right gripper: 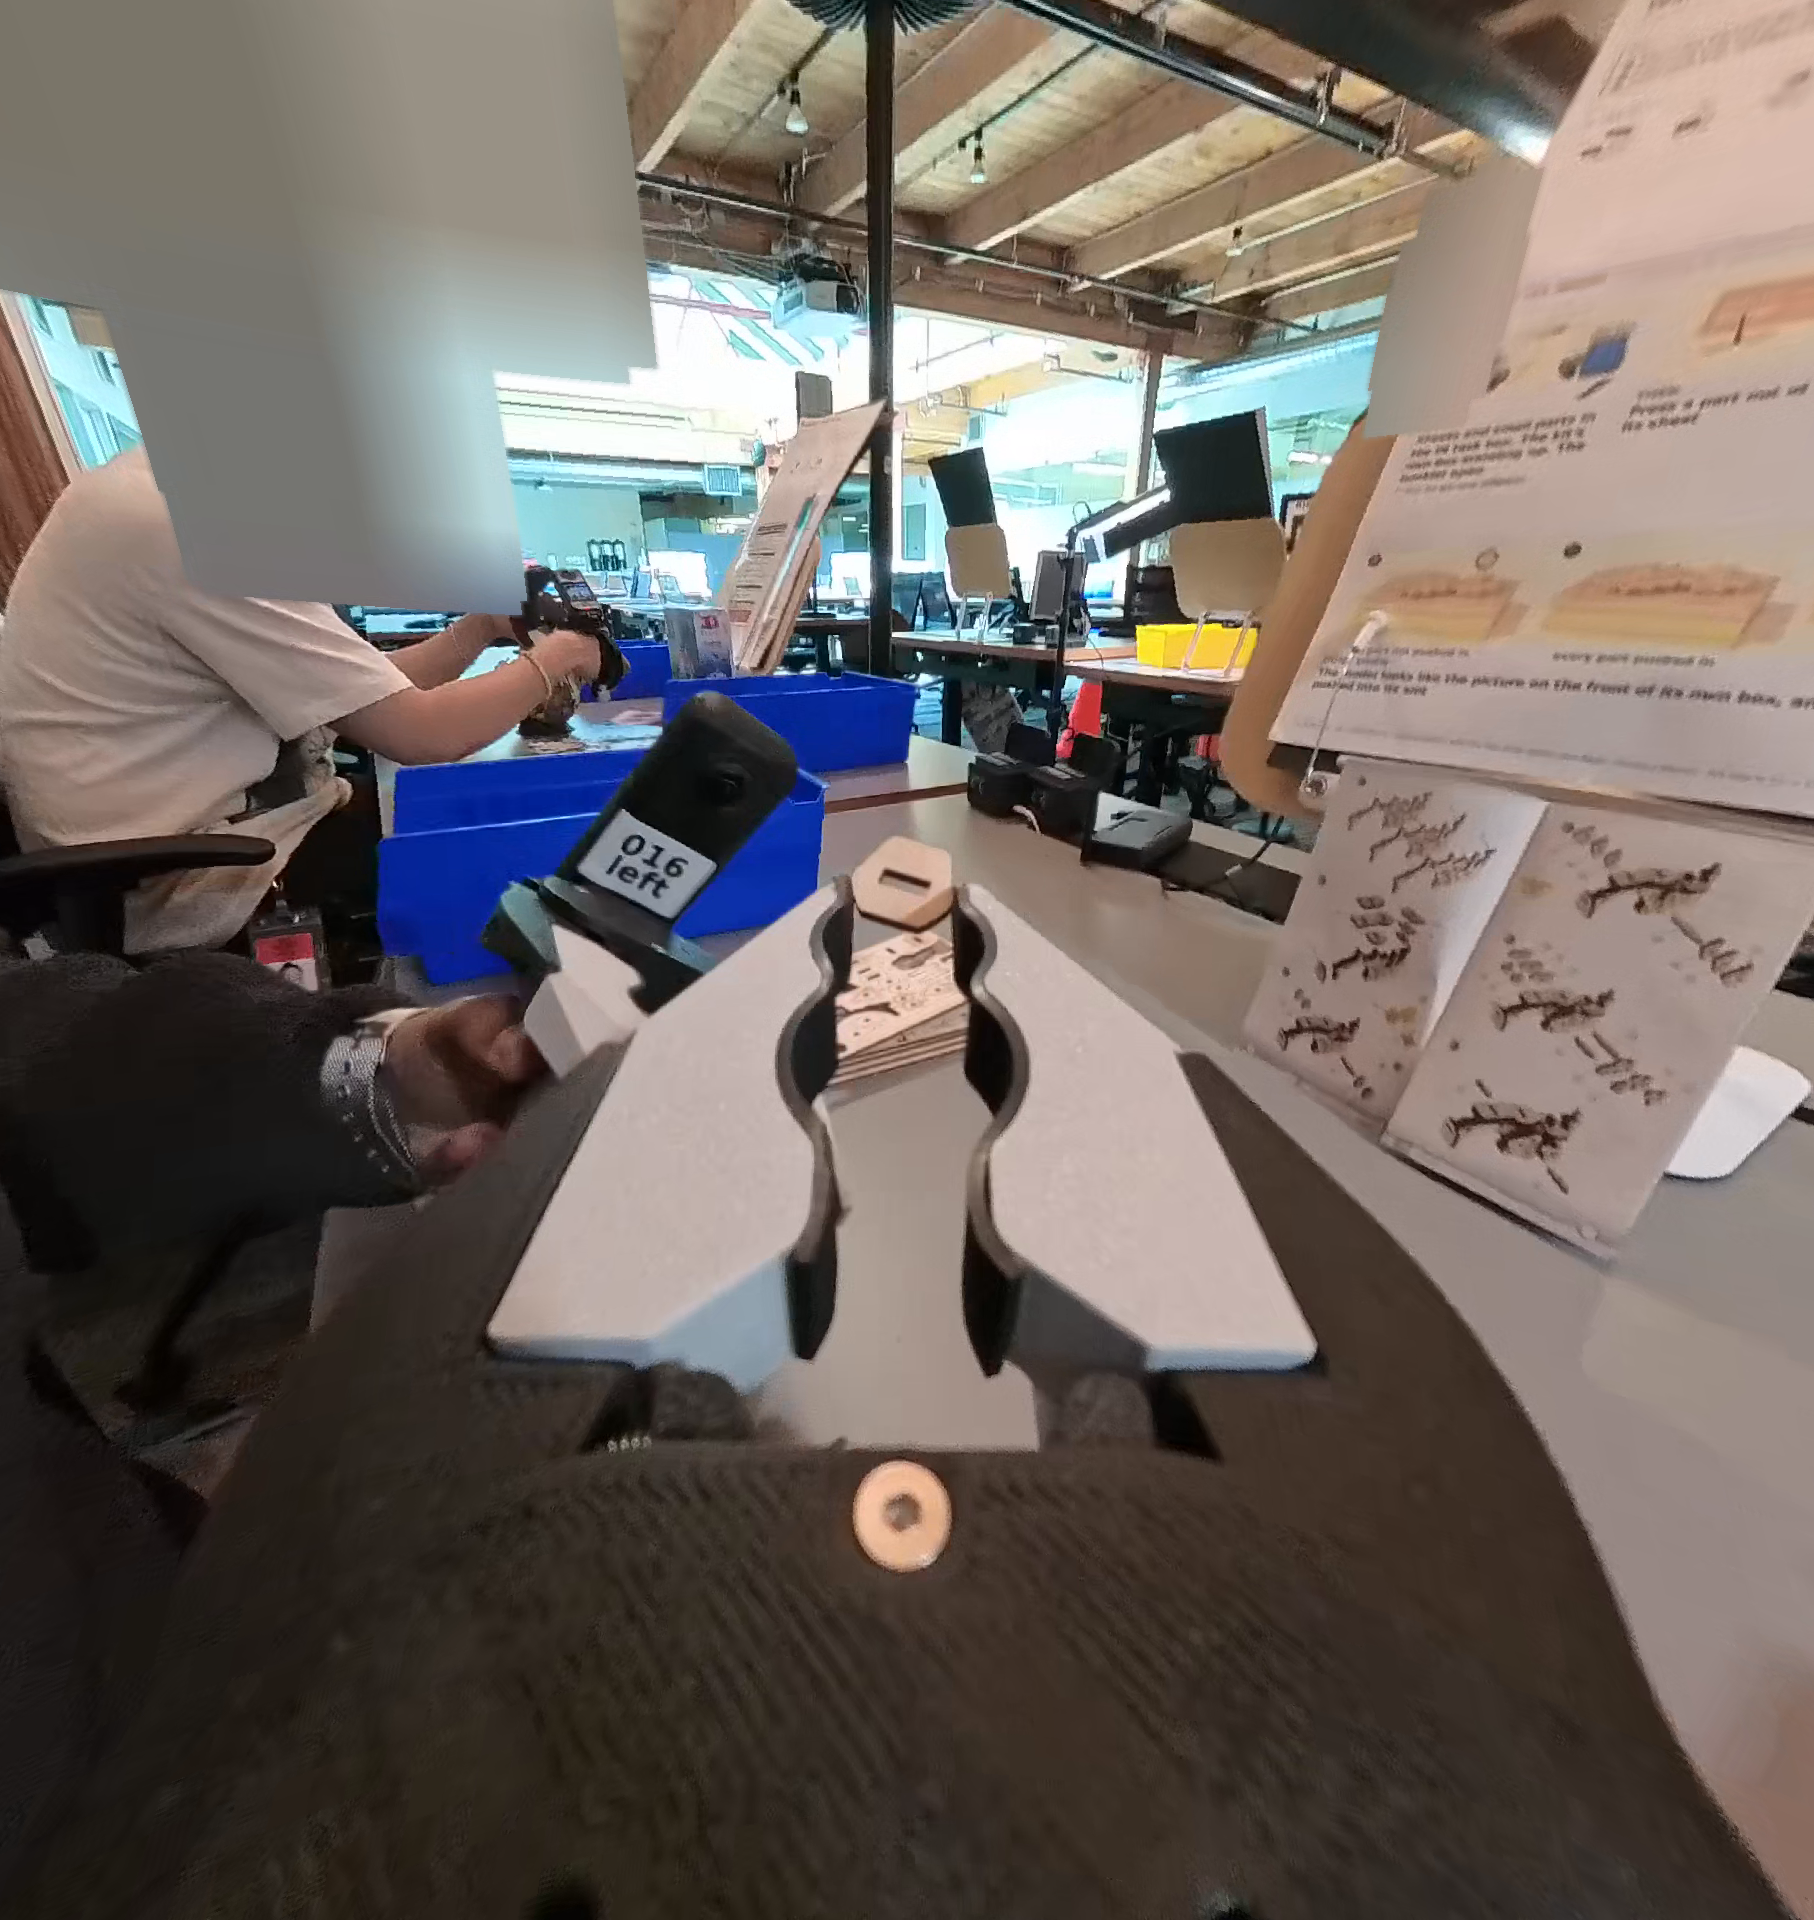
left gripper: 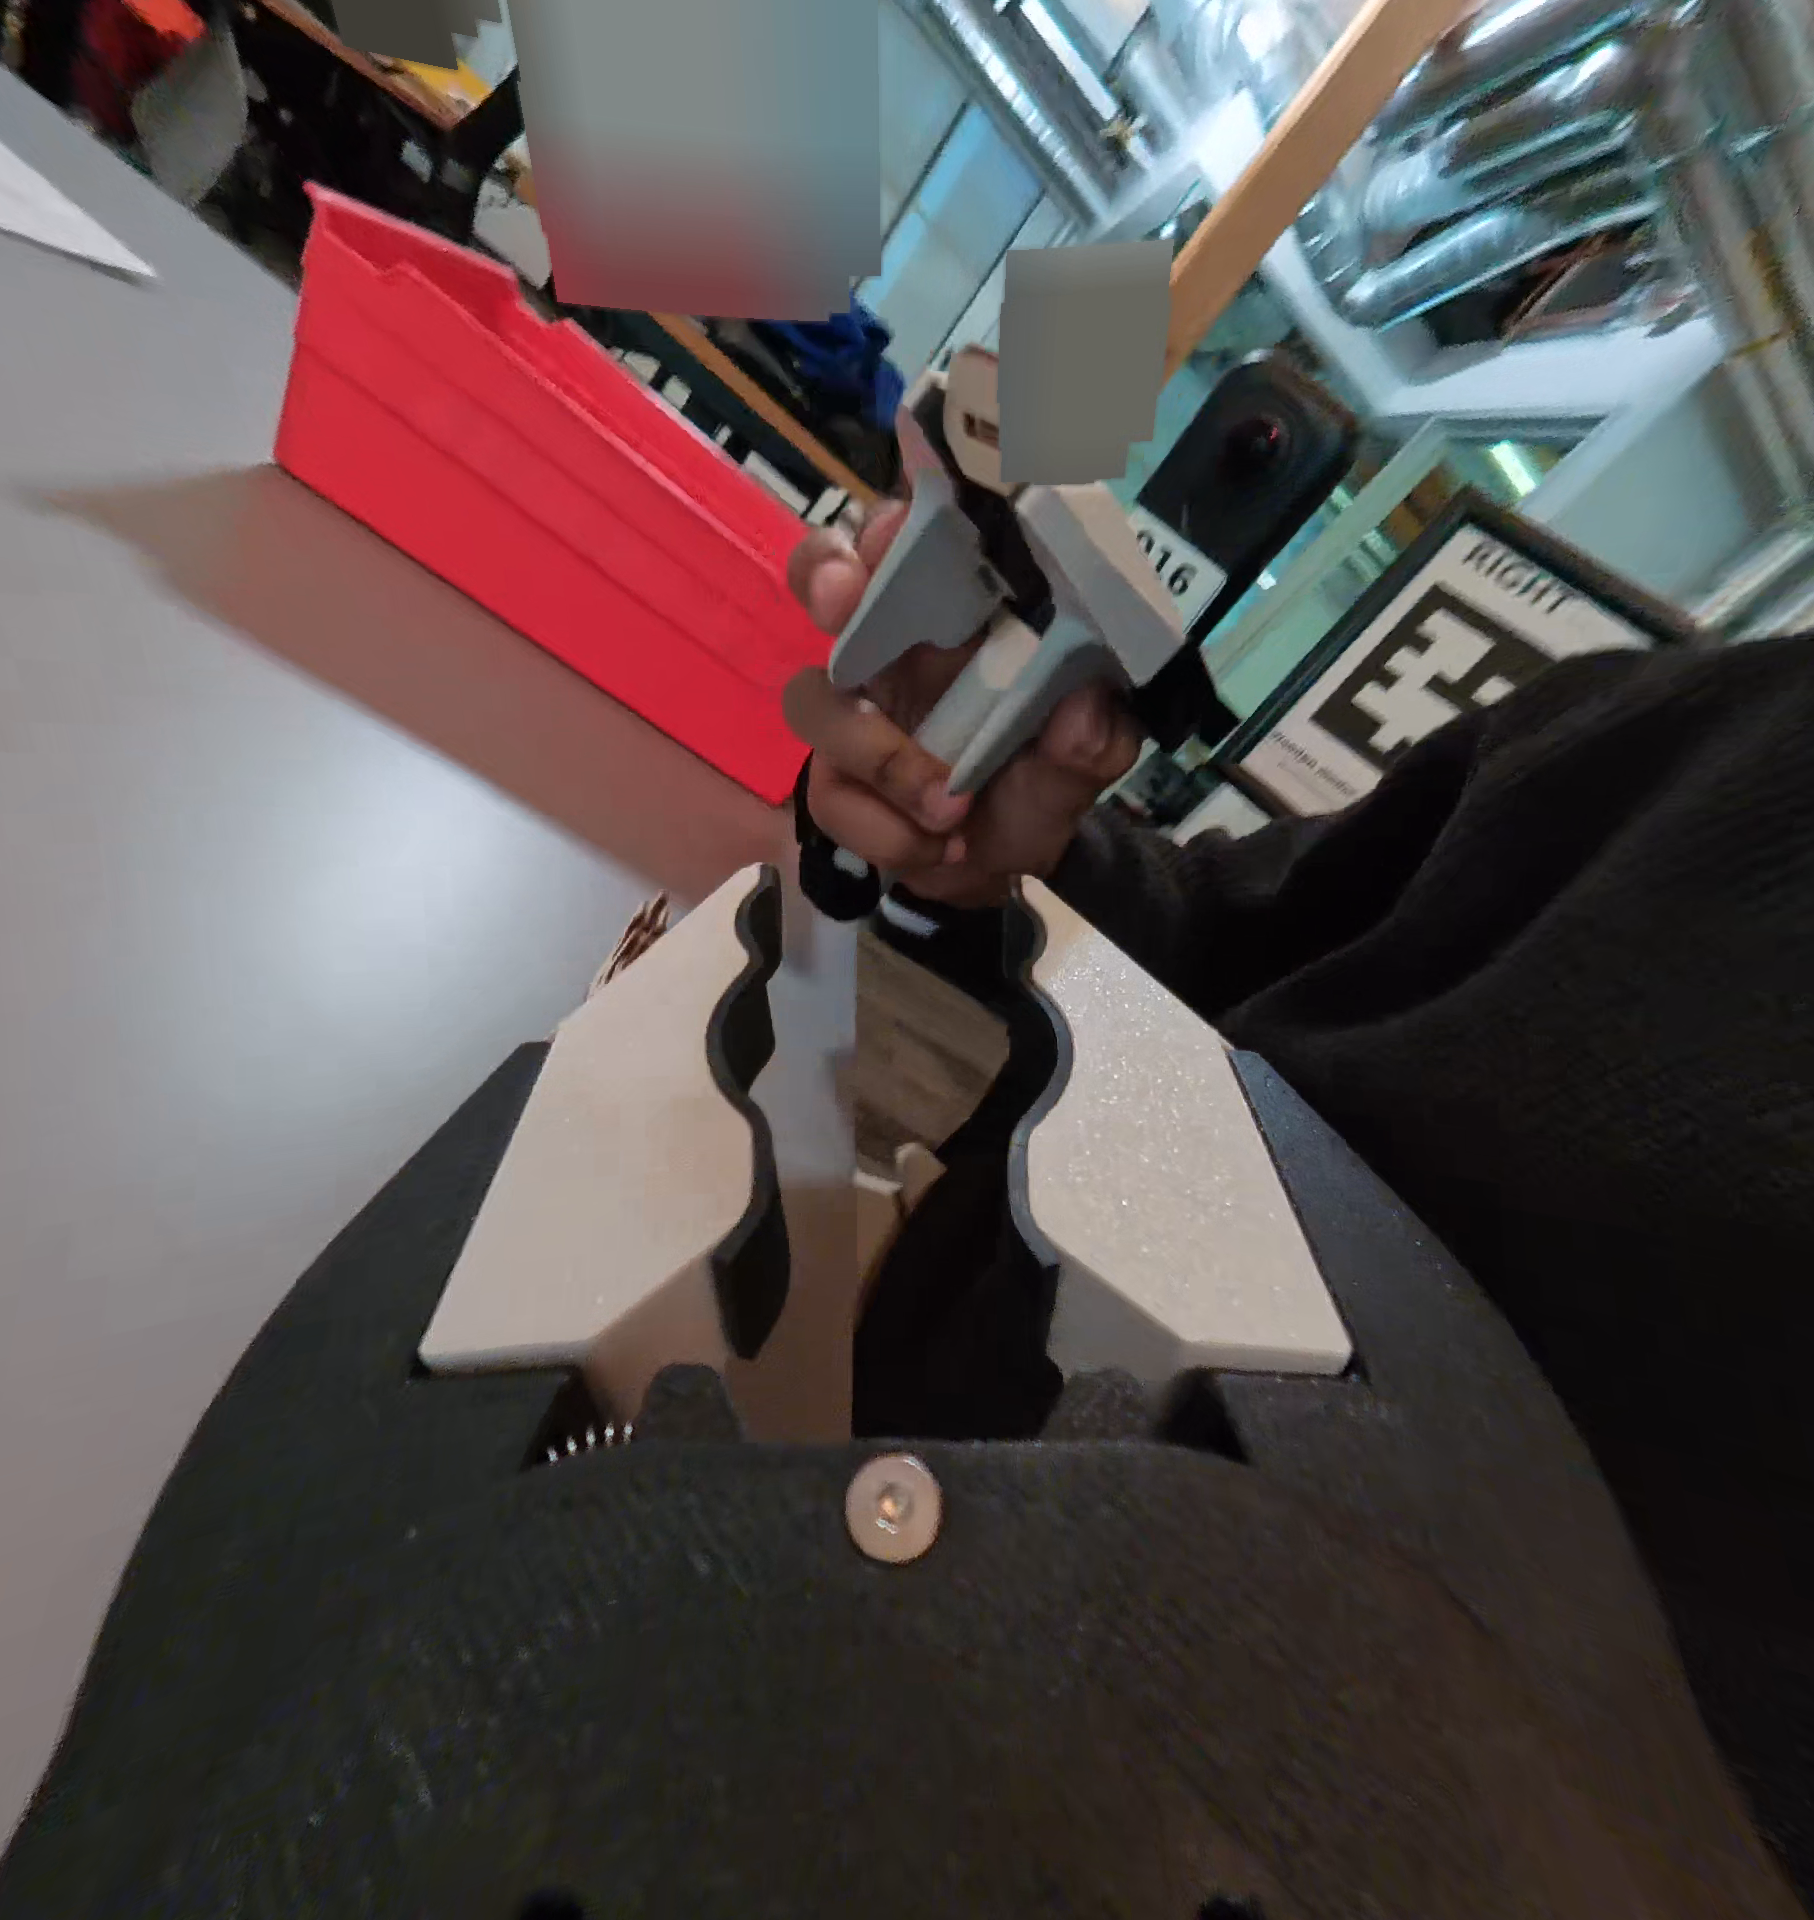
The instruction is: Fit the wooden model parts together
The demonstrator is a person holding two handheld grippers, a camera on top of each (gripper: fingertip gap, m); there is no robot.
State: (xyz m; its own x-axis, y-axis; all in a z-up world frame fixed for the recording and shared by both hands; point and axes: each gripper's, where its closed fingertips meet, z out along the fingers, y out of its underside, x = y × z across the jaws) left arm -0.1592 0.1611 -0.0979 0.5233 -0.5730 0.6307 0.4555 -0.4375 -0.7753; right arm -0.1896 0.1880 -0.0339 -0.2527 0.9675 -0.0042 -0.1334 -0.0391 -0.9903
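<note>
Two claws are at work, and neither grips anything. The right claw (right gripper: 898, 914) has its fingers spread with an empty gap between them, aimed over the grey surface (right gripper: 1142, 935) at the task's things: one stack of flat wooden part sheets (right gripper: 898, 1003) lying on the surface, seen through the gap, and one separate hexagonal wooden piece (right gripper: 901, 881) with a slot cut in it, lying just beyond the stack. The left claw (left gripper: 898, 894) is likewise released, tilted sharply at the surface's edge; through its gap only slivers of pale wooden parts (left gripper: 918, 1169) show, too cut off to count or name. One red bin (left gripper: 529, 488) sits on the surface in the left wrist view, side wall toward the camera, so its contents are hidden. In the right wrist view, three blue bins (right gripper: 591, 862) stand on the neighbouring bench, contents mostly out of sight, and one yellow bin (right gripper: 1189, 644) sits far back. Two printed picture sheets (right gripper: 1505, 997) lean upright at the right, under a clipped instruction page (right gripper: 1609, 499) whose top runs out of frame.
</note>
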